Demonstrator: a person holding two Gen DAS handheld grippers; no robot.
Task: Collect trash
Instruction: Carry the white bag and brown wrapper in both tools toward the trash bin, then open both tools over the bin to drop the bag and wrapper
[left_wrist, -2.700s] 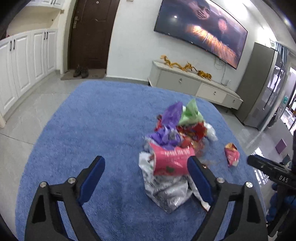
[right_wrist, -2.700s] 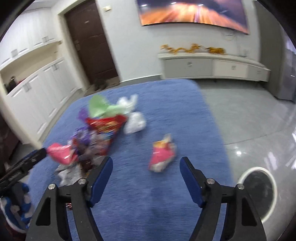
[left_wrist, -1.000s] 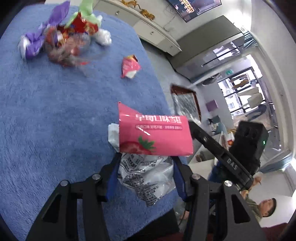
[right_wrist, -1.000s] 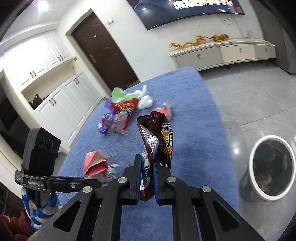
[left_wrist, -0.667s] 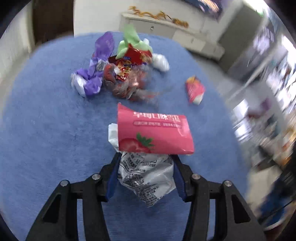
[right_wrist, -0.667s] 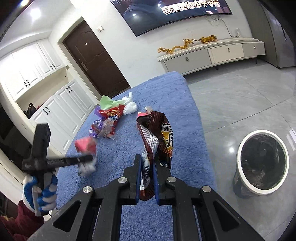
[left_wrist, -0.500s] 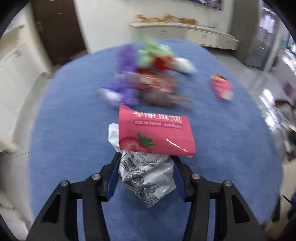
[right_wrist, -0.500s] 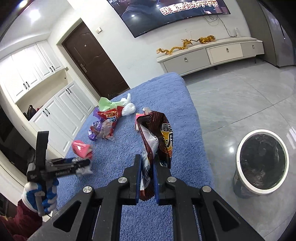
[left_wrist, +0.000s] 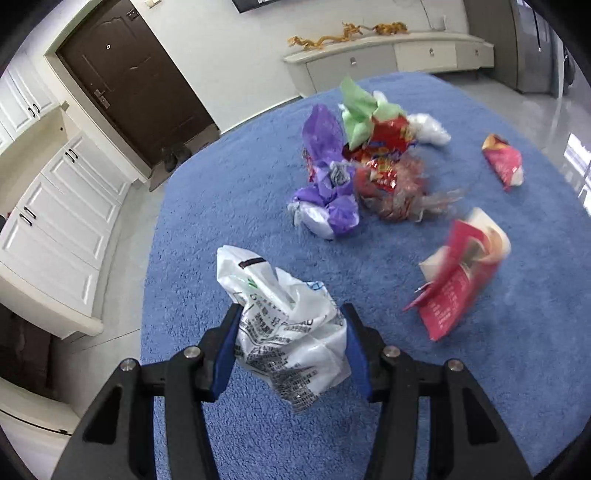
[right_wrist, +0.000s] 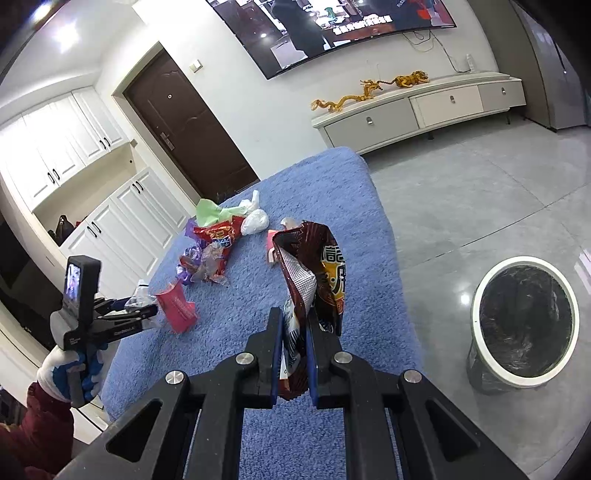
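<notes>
Left gripper (left_wrist: 290, 345): clamped on a crumpled white printed bag (left_wrist: 288, 332).
Right gripper (right_wrist: 294, 354): clamped on an upright brown snack bag (right_wrist: 314, 273).
Pink packet (left_wrist: 458, 280): blurred, right of the white bag, over the blue carpet (left_wrist: 221, 206).
Litter pile (left_wrist: 354, 166): farther back on the carpet.
Right view only: black-lined bin (right_wrist: 524, 321) on the grey floor, right of the carpet.
</notes>
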